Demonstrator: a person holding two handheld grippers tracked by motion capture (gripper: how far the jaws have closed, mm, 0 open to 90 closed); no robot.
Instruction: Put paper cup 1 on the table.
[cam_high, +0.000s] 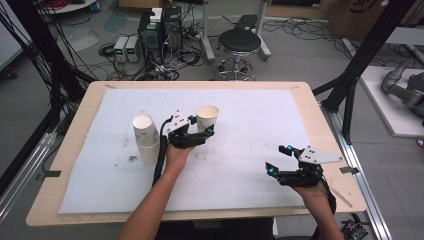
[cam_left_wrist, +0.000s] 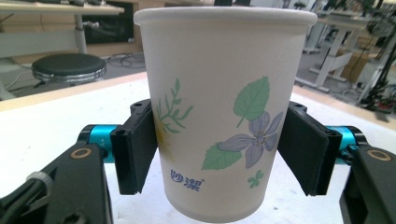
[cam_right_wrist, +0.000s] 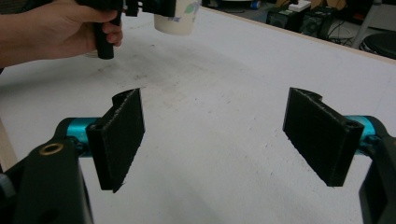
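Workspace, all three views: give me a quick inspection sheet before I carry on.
Surface: white padded mat on a wooden table, with dark smudges.
Job's things: white floral paper cup between the left gripper's jaws; stack of white paper cups beside it.
Clutter: nothing seen on the mat.
Grippers: left gripper shut on the cup; right gripper open, nothing between its jaws.
Cables: black cable along the left forearm.
Surroundings: black round stool, electronics boxes, floor wiring.

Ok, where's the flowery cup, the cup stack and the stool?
cup (cam_left_wrist: 224, 116), left gripper view, on its side wall.
cup stack (cam_high: 146, 137), high view, on the top cup's wall.
stool (cam_high: 240, 41), high view, on its seat.
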